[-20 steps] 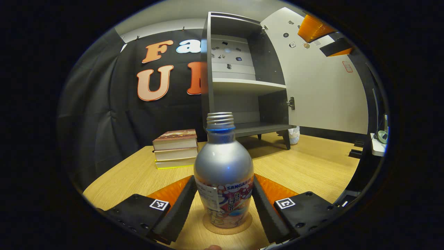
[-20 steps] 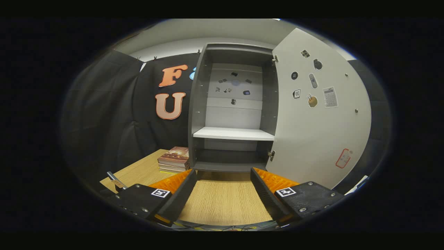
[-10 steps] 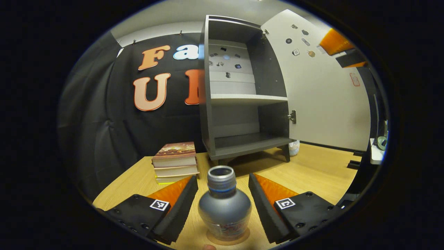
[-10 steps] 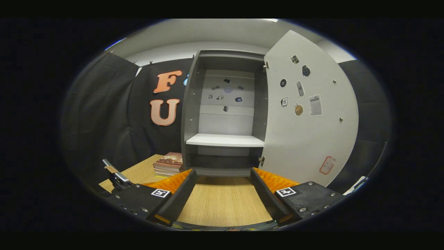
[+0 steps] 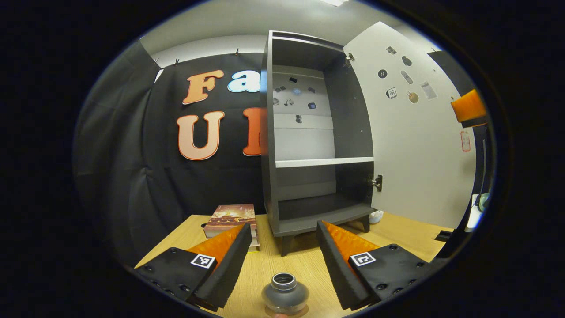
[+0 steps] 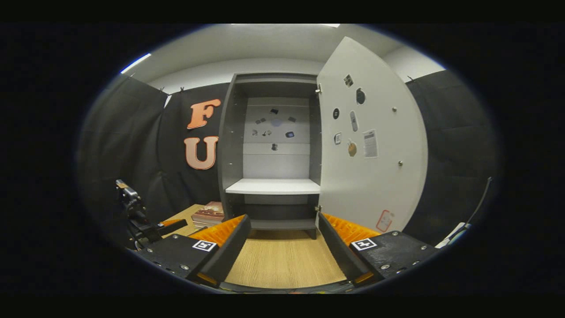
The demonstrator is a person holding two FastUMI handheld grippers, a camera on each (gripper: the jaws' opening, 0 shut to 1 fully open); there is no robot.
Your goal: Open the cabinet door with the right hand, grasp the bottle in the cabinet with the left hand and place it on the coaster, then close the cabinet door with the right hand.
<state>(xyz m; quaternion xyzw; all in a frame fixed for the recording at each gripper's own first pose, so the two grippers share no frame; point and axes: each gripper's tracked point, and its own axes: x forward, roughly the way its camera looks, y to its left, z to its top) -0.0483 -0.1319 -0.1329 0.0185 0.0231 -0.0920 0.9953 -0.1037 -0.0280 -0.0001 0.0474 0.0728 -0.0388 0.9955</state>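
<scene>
A silver bottle (image 5: 284, 296) with an open threaded neck stands upright on a round coaster (image 5: 296, 312) on the wooden table, at the bottom of the left gripper view. My left gripper (image 5: 282, 265) is open above and behind the bottle, not touching it. The grey cabinet (image 5: 309, 145) stands behind with empty shelves and its white door (image 5: 419, 145) swung wide to the right. In the right gripper view, my right gripper (image 6: 282, 247) is open over bare table, facing the cabinet (image 6: 271, 154) and its open door (image 6: 371, 145). The right gripper's tip also shows at the right edge of the left gripper view (image 5: 468, 108).
A stack of books (image 5: 231, 218) lies on the table left of the cabinet, seen too in the right gripper view (image 6: 208, 213). The wooden table (image 6: 282, 260) stretches in front of the cabinet. Part of the left gripper's body (image 6: 137, 216) shows at the far left.
My left gripper has let go of the bottle and risen away from it, leaving it on the coaster. The right gripper has drawn back from the cabinet, which looks smaller now.
</scene>
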